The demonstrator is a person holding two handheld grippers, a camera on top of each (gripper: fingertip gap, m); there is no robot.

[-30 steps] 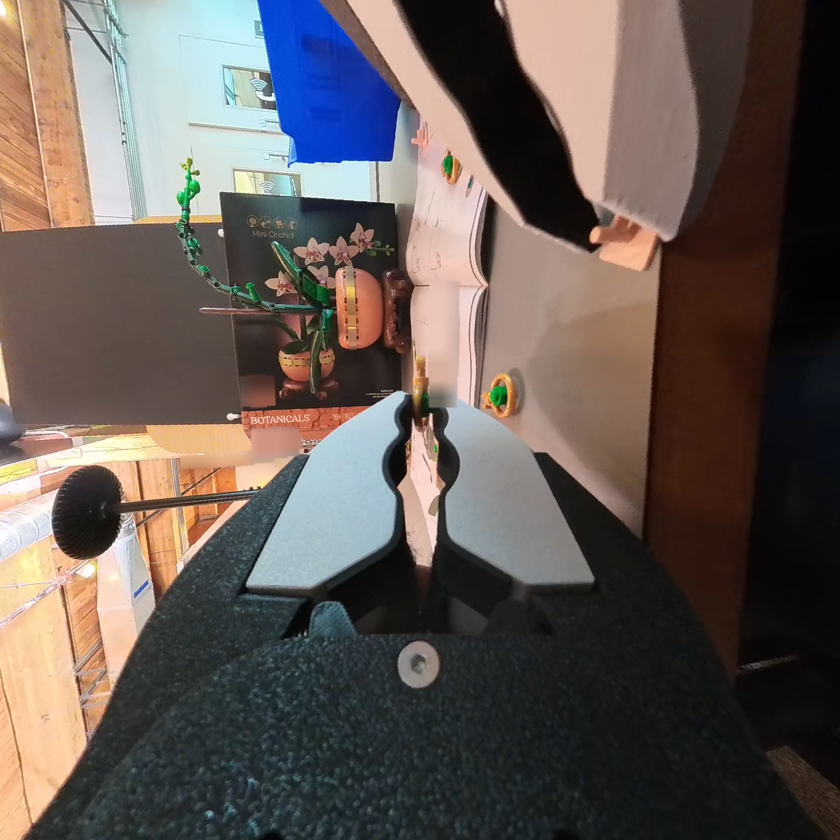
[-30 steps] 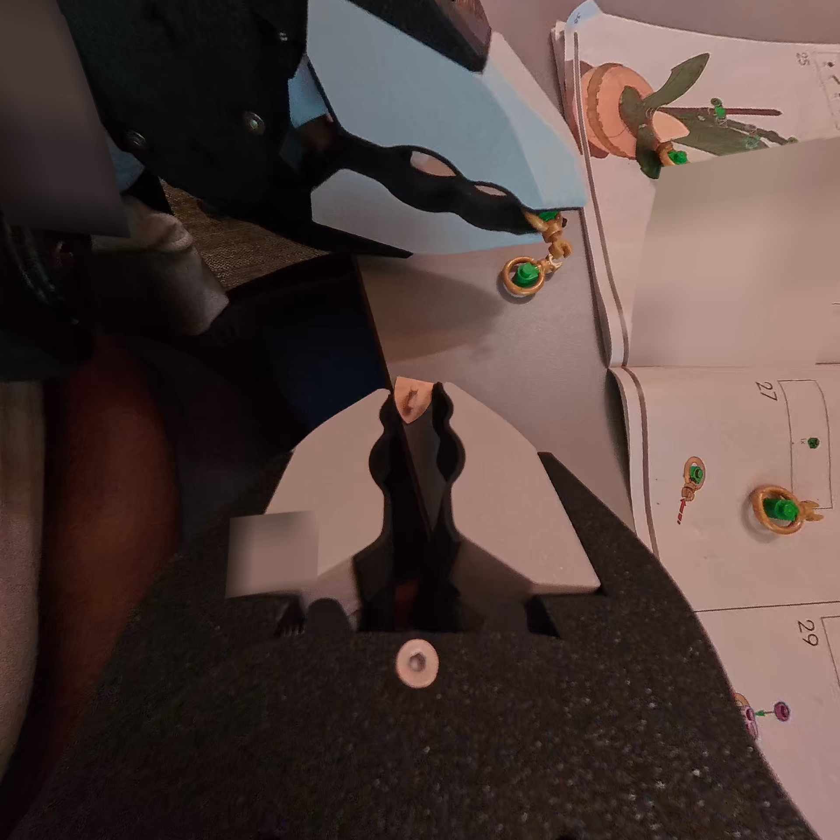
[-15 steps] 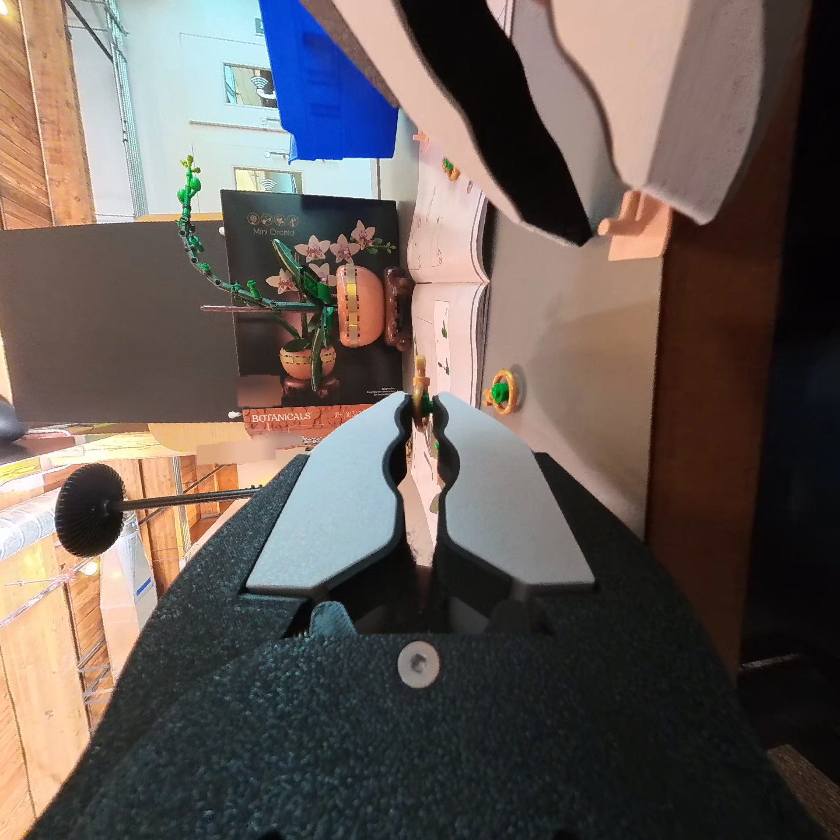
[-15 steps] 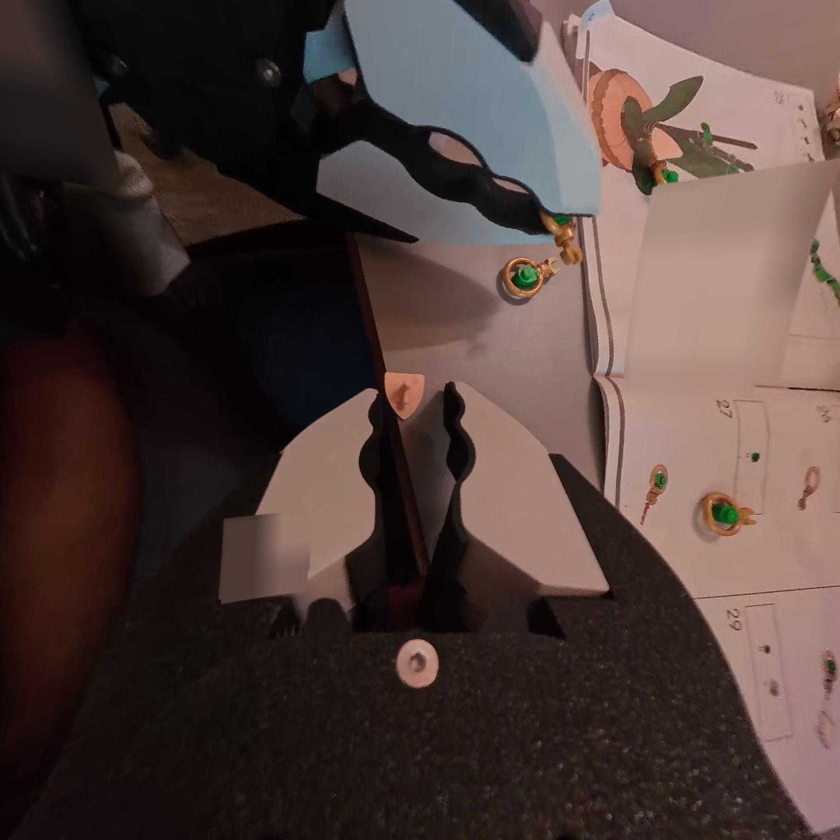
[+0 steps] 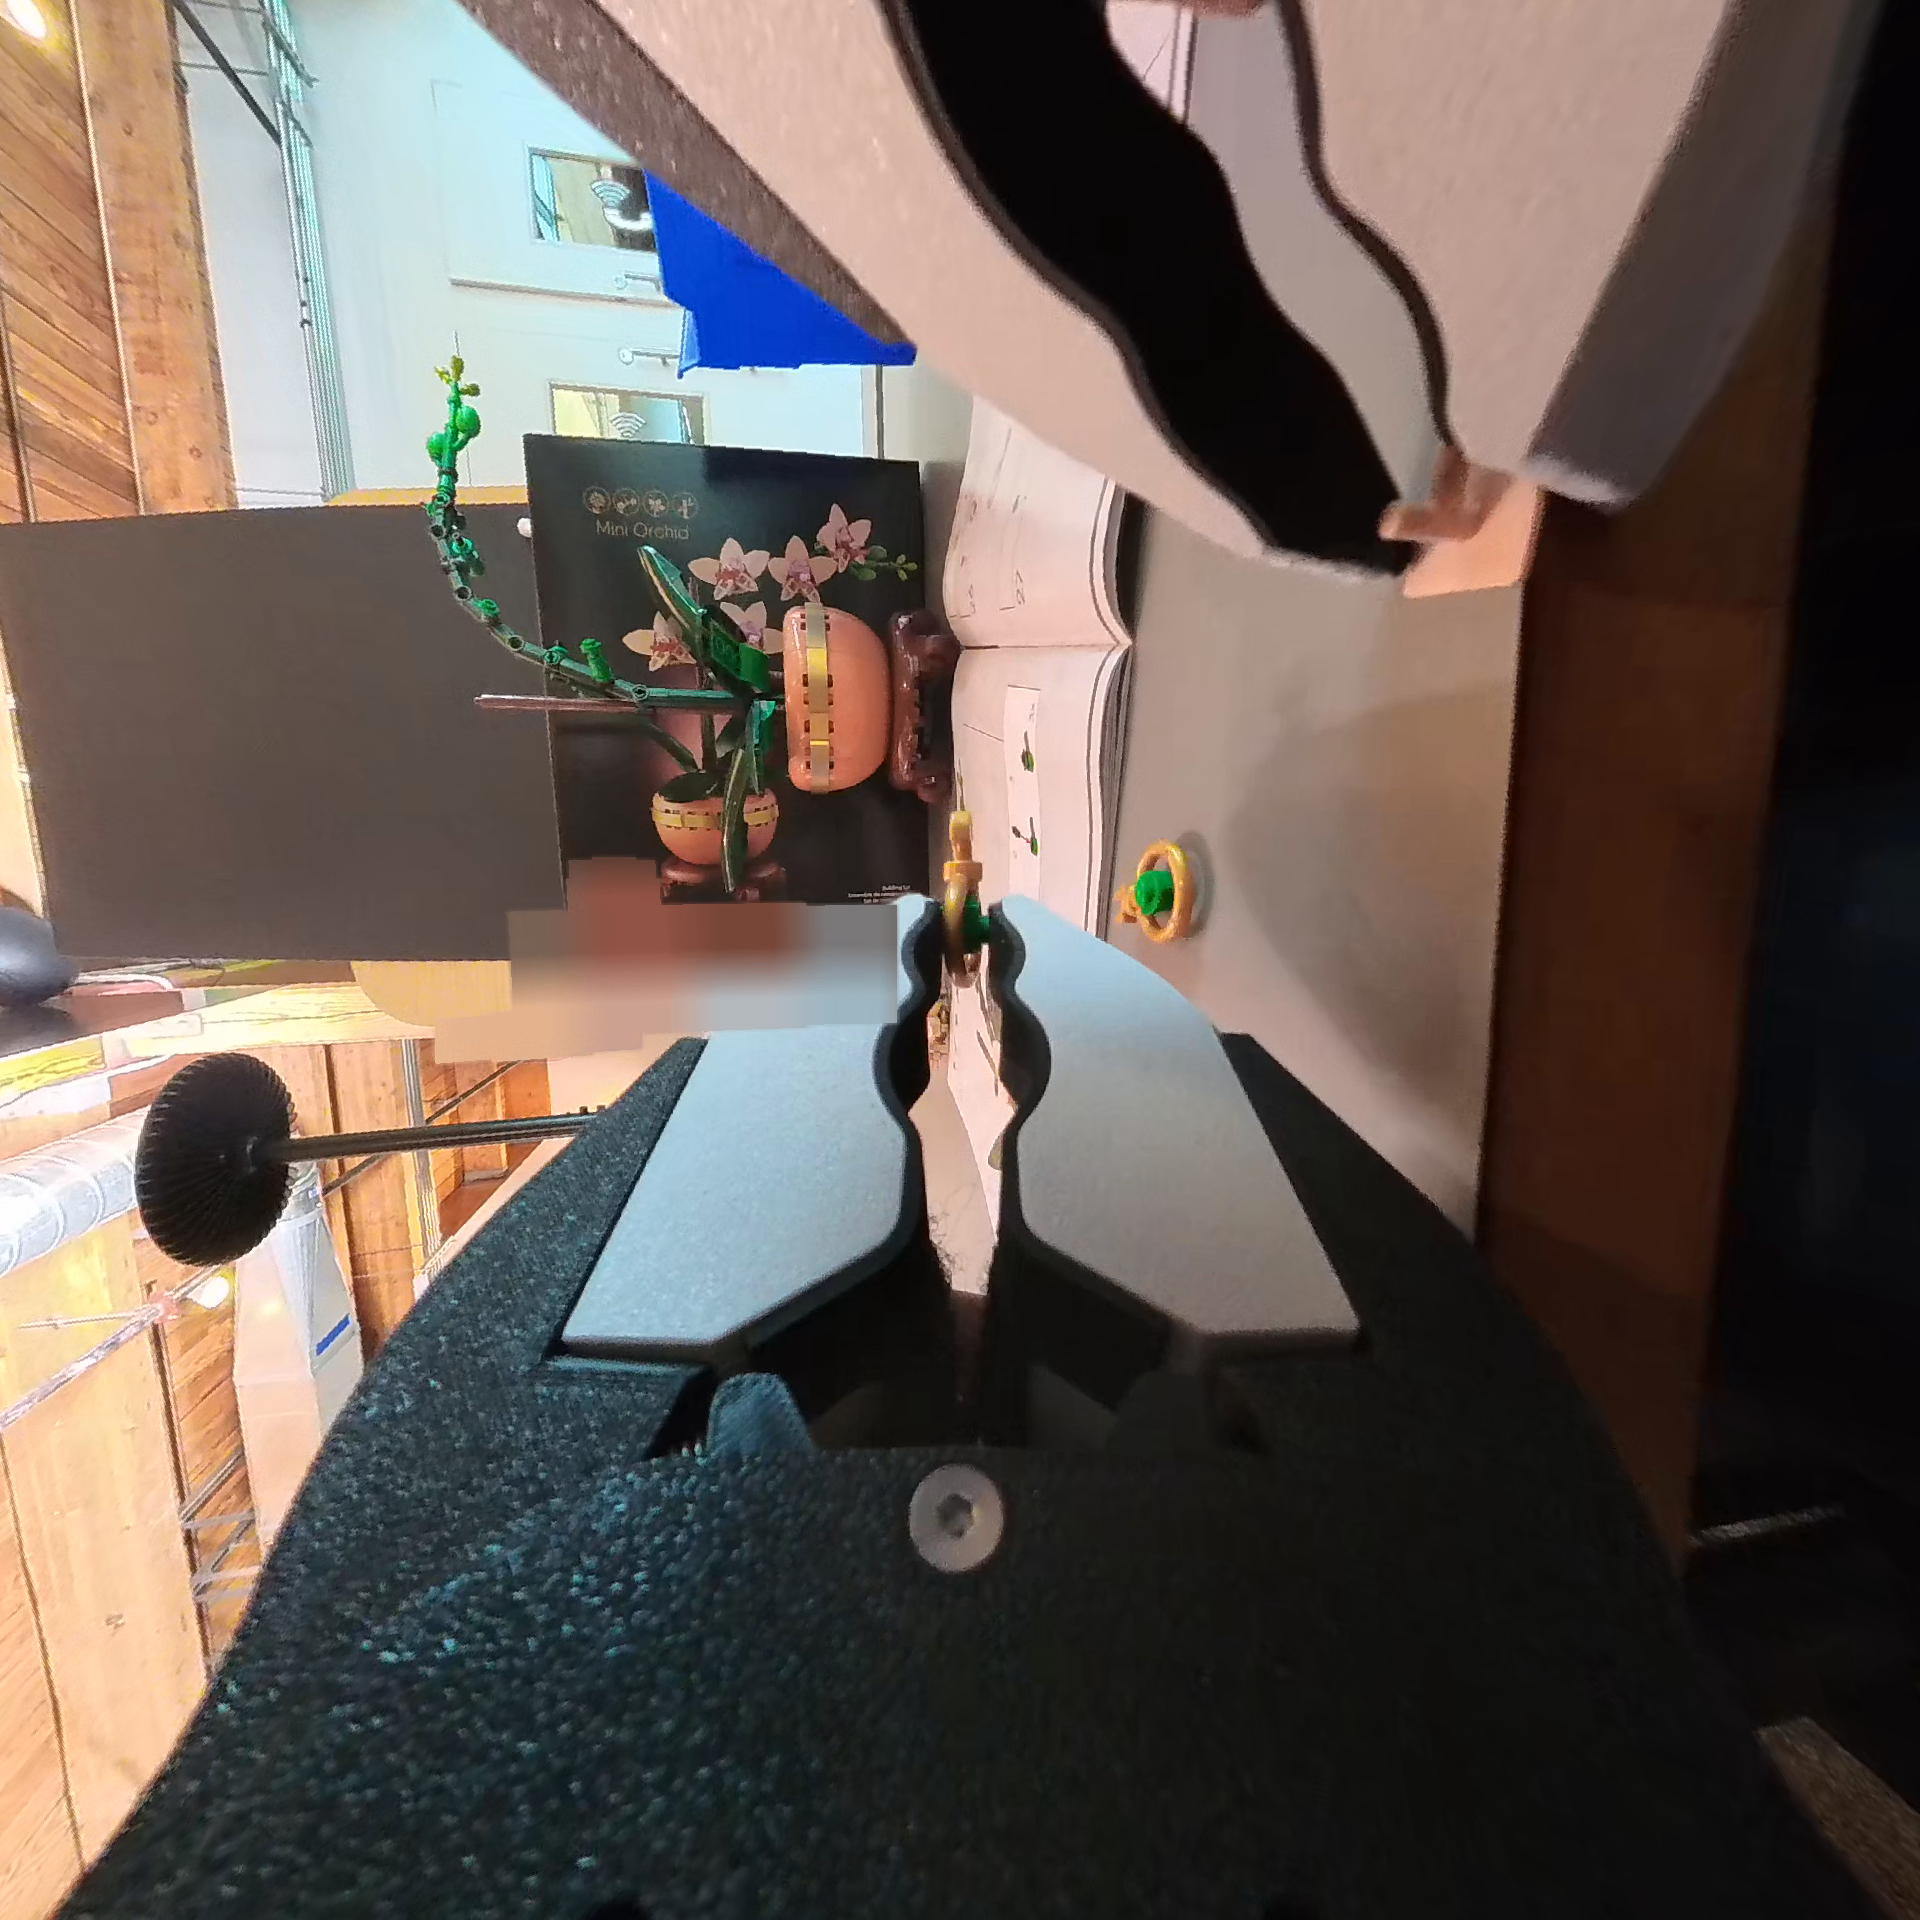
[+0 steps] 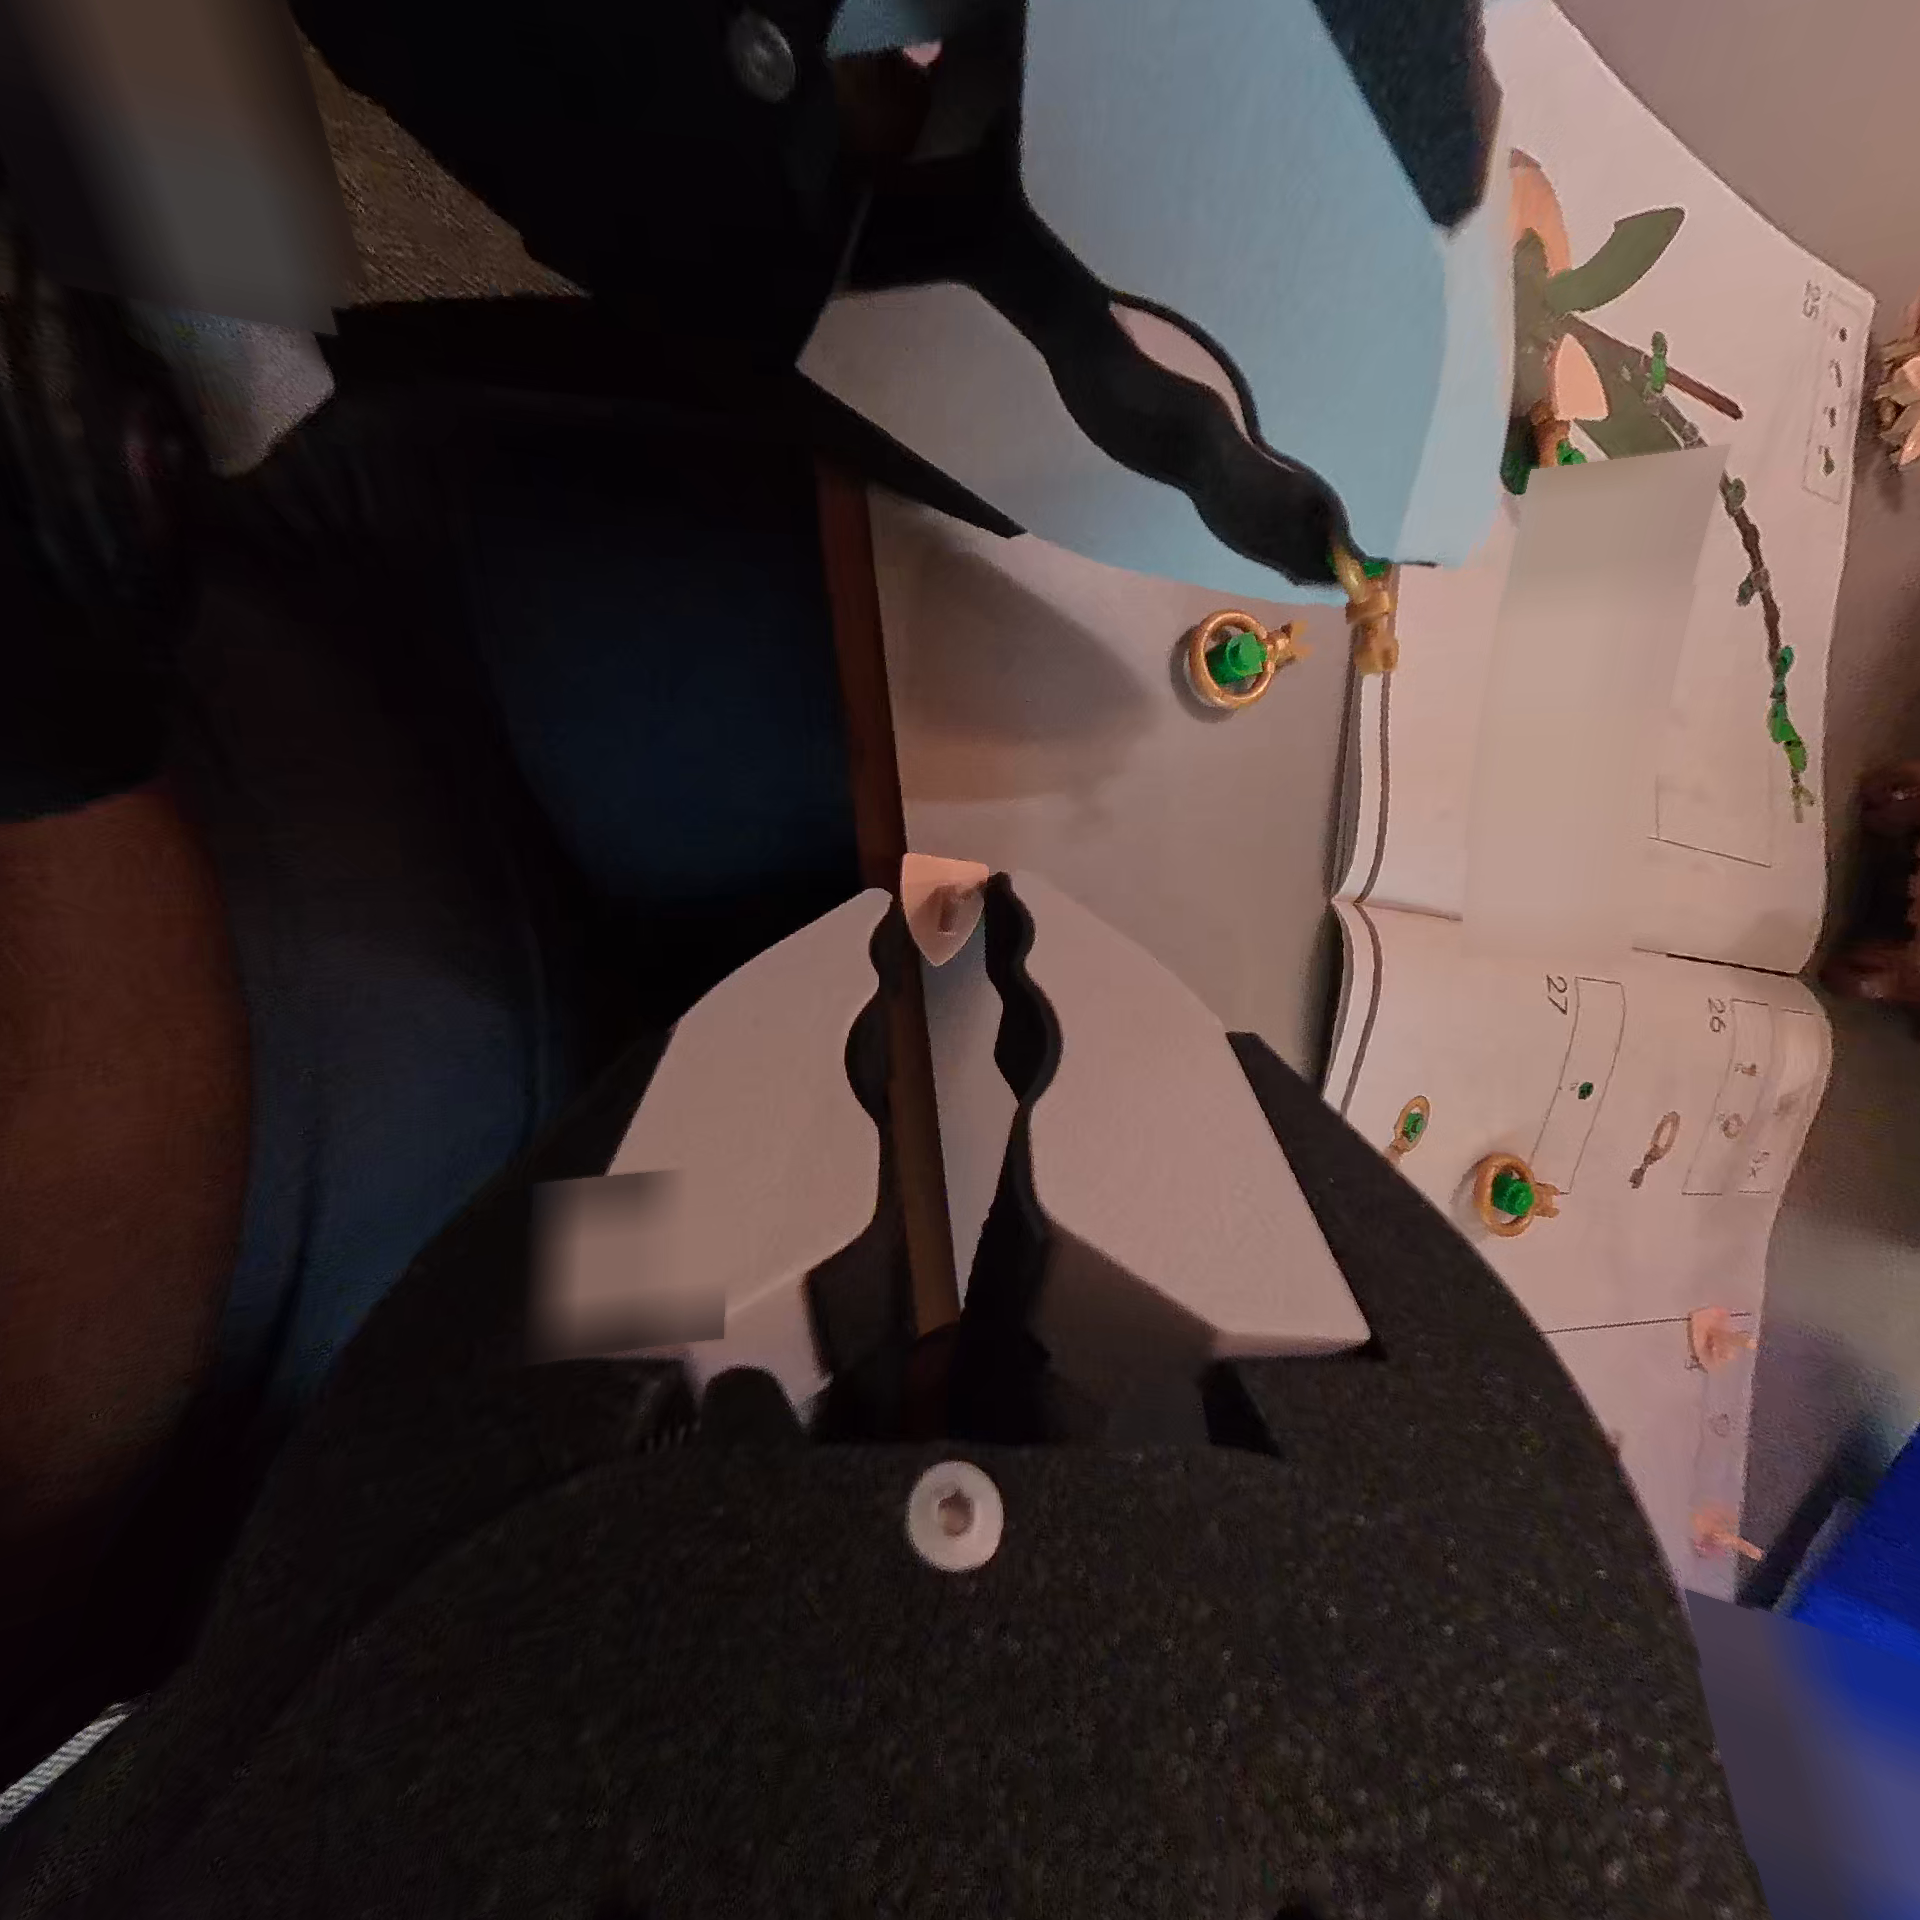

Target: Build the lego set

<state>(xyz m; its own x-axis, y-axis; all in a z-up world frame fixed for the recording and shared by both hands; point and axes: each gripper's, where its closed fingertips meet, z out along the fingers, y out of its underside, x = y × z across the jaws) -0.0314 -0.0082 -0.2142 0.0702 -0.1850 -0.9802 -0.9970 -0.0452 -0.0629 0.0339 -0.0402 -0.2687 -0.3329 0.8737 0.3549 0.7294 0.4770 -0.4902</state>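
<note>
A: The left gripper (image 5: 966,920) has its jaws clenched on a gold ring with a green peg (image 5: 964,914), held above the table (image 5: 1299,727). The right gripper (image 6: 940,899) pinches a pale pink petal (image 6: 940,909) near the table's edge.

B: I'd line the petal's small stem up with the ring before pressing, slowly.

A: Mind the open booklet (image 6: 1662,1039) and the spare ring (image 6: 1231,660) lying just beside it; another ring (image 6: 1509,1195) sits on the page.
</note>
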